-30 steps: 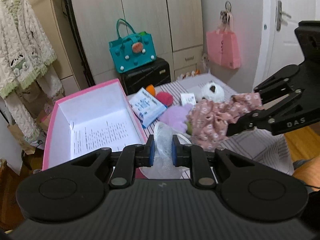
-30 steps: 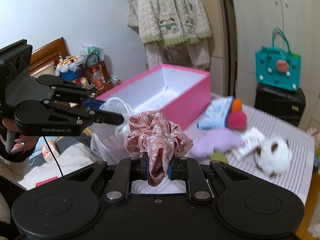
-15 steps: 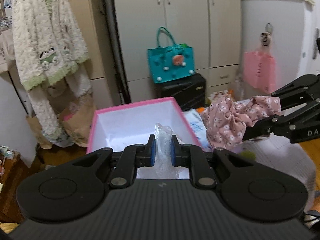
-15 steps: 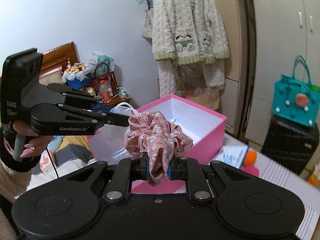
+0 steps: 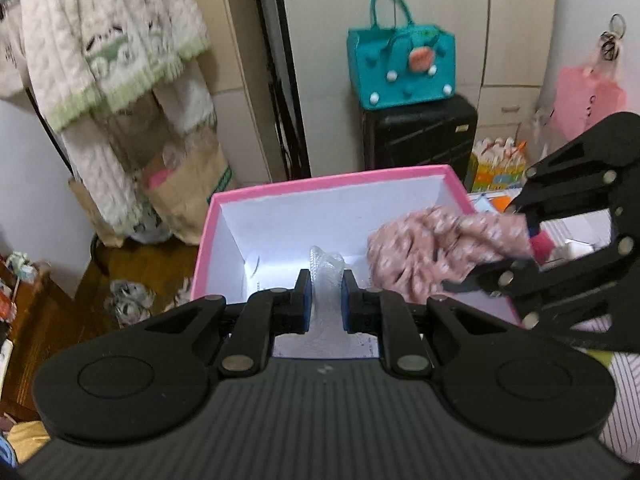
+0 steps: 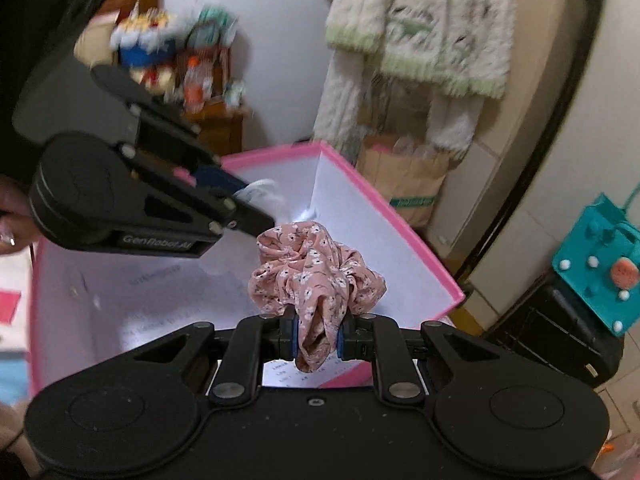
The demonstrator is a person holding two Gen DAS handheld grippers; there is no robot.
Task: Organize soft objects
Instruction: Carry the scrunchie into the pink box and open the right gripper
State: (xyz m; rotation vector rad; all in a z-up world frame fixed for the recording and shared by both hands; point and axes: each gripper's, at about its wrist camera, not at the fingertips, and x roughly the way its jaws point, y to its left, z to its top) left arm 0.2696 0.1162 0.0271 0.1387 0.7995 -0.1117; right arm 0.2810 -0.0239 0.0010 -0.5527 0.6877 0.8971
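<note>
My left gripper (image 5: 325,294) is shut on a clear, crinkly plastic piece (image 5: 326,270) and holds it over the open pink box (image 5: 320,186) with white inner walls. My right gripper (image 6: 317,338) is shut on a pink floral scrunchie (image 6: 316,276), also above the box (image 6: 384,220). In the left wrist view the scrunchie (image 5: 436,246) hangs over the box's right side from the right gripper (image 5: 524,236). In the right wrist view the left gripper (image 6: 256,210) enters from the left with the whitish plastic (image 6: 264,196) at its tip. A printed sheet (image 6: 160,304) lies on the box floor.
A teal handbag (image 5: 402,66) sits on a black suitcase (image 5: 420,136) behind the box. A fluffy cream garment (image 5: 108,40) hangs at the left above paper bags (image 5: 188,192). A striped cloth surface (image 5: 624,384) with small items lies at the right. A person's hand (image 6: 12,224) holds the left gripper.
Both grippers have swung left from the striped surface to above the pink box, each keeping its load. The box now fills the middle of both views.
</note>
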